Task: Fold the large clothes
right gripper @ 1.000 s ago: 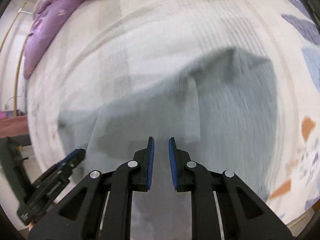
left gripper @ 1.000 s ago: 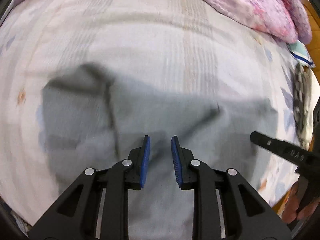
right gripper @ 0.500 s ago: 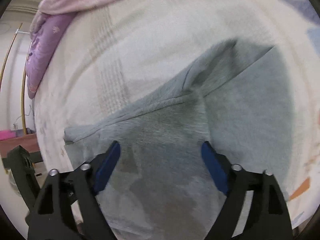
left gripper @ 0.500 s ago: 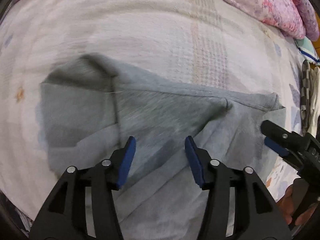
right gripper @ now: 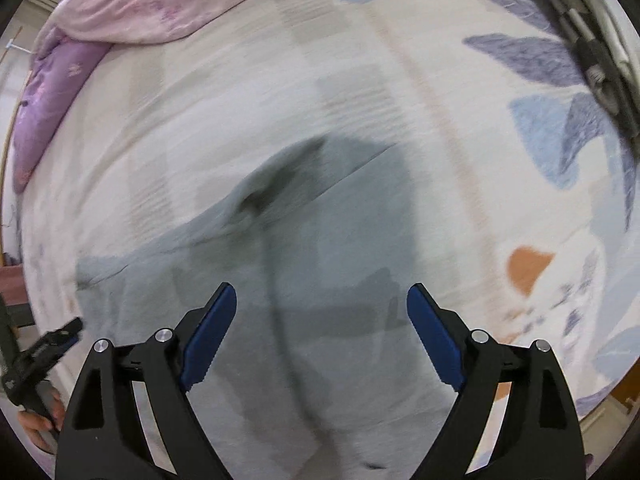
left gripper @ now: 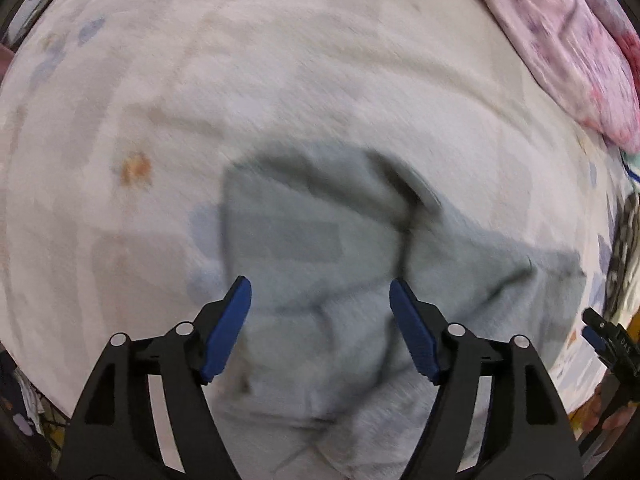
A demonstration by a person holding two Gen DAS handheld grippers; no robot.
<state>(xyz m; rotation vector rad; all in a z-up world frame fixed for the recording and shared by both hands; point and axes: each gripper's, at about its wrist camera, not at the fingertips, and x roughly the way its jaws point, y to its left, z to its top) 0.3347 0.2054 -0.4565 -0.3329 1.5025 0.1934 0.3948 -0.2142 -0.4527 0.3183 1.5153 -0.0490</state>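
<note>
Two grippers hang above a grey garment [left gripper: 320, 260] on a pale patterned bedsheet [left gripper: 280, 80]. Our left gripper [left gripper: 320, 308] and right gripper [right gripper: 322, 312] each have blue fingers spread wide, gripping nothing. We judge one fold is laid and we are between grasps; next we must pick an edge or corner and close on it. Blurred, the cloth looks soft, partly doubled over, with creases and a dark seam. A pink quilt [left gripper: 560, 40] lies at the far side.
</note>
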